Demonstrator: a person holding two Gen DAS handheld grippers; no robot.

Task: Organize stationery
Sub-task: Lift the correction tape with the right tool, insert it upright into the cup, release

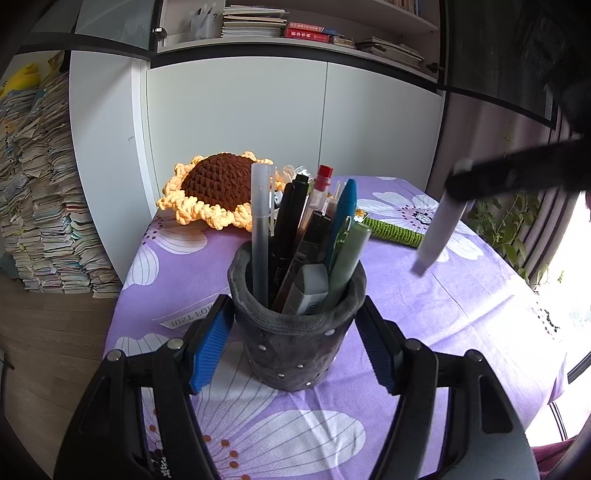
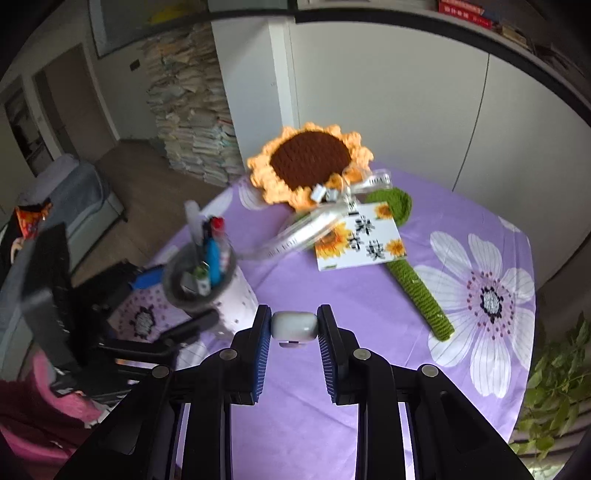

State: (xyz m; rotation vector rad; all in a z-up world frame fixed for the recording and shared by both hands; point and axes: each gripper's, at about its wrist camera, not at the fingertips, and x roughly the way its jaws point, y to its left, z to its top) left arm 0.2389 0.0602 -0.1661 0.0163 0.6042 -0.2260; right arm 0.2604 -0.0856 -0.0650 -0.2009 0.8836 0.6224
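Purple tablecloth [image 2: 369, 295] | right hand-held gripper [image 2: 294, 326] clamps white pen [image 2: 294, 325] (end-on) — card [image 2: 360, 236] visible

A clear ribbon [image 1: 184, 320] lying on the purple flowered tablecloth [image 1: 424, 314] carries upside-down letters reading roughly "JUST FOR". A white card [image 2: 360, 238] printed with sunflowers bears large black Chinese characters, too blurred to read. Two red books [image 1: 308, 31] on the shelf [image 1: 332, 46] show illegible spine lettering.
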